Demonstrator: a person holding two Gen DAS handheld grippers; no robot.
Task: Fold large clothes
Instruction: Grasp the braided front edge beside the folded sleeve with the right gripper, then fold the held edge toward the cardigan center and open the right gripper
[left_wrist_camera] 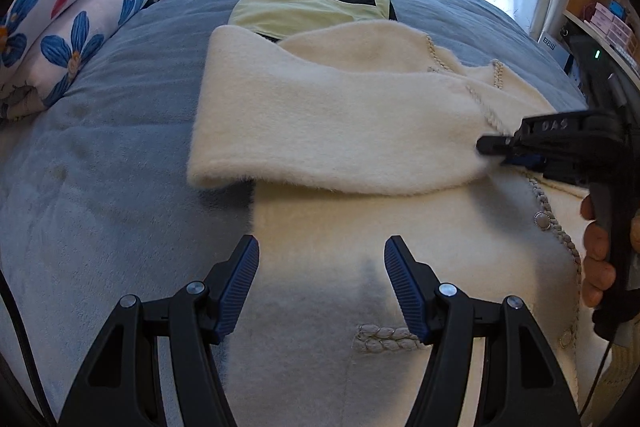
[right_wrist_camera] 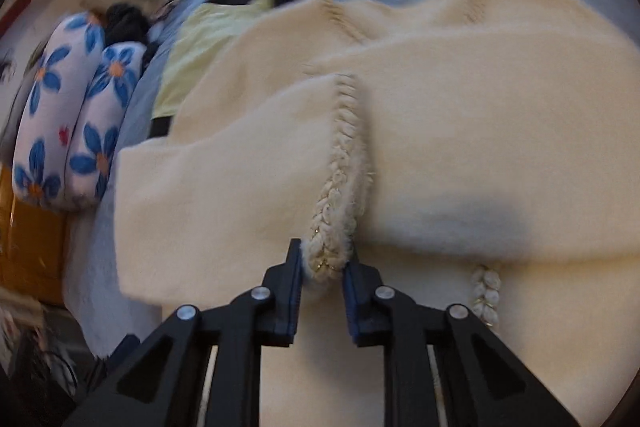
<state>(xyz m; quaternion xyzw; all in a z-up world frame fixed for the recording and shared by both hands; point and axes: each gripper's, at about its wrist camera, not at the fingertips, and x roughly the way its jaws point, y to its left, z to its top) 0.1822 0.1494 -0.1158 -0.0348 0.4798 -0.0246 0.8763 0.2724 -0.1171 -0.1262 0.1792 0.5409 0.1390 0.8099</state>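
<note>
A cream fuzzy jacket (left_wrist_camera: 360, 131) with braided trim and pearl buttons lies spread on the blue bedspread (left_wrist_camera: 100, 155). One sleeve (left_wrist_camera: 320, 147) is folded across its chest. My left gripper (left_wrist_camera: 322, 287) hovers open above the jacket's lower body, nothing between its fingers. My right gripper (right_wrist_camera: 322, 267) is shut on the sleeve's braided cuff (right_wrist_camera: 332, 223). In the left wrist view the right gripper (left_wrist_camera: 492, 147) reaches in from the right edge, held by a hand (left_wrist_camera: 598, 255), its tips buried in the cuff end of the sleeve.
A folded pale yellow garment (left_wrist_camera: 308, 7) with black trim lies beyond the jacket. Flower-print pillows (left_wrist_camera: 72, 11) are stacked at the left, with dark clothing behind them. Curtained windows stand at the far side; shelves with boxes (left_wrist_camera: 608, 23) are at the right.
</note>
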